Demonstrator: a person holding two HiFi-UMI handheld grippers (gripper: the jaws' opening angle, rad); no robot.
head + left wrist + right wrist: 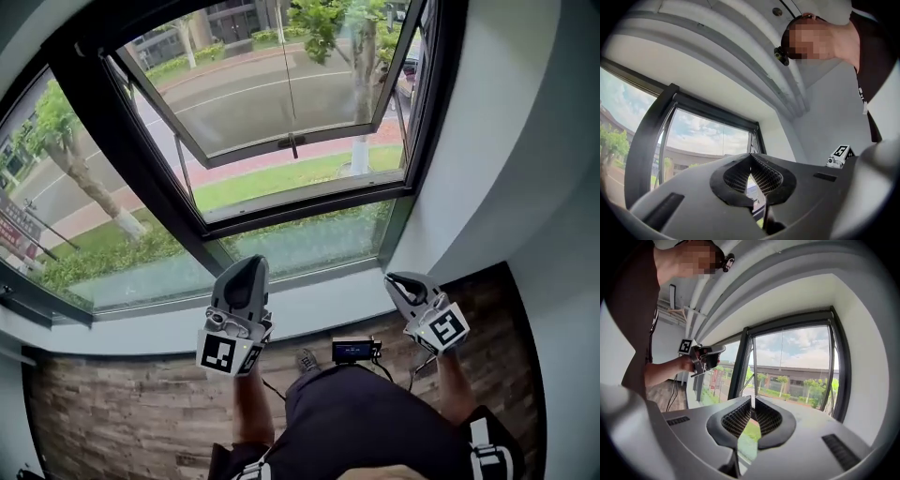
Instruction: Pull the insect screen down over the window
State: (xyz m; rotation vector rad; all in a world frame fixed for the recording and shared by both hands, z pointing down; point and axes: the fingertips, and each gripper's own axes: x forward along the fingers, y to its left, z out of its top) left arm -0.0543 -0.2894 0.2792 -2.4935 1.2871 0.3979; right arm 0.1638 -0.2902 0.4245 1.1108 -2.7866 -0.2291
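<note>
The window (281,122) has a black frame, and its glass sash is swung open outward. A thin cord (287,75) hangs down its middle and ends in a small dark handle (292,143); the cord (782,348) also shows in the right gripper view. No screen mesh is visible over the opening. My left gripper (248,263) points at the lower pane, jaws shut and empty (751,157). My right gripper (397,280) is held to the right near the window's corner, also shut with nothing in it (753,397). Neither touches the cord or the handle.
A pale windowsill (319,309) runs below the glass. A white wall (497,159) closes in the right side. Wooden floor (112,412) lies under me. A small device with a blue screen (353,351) and cables hang at my waist.
</note>
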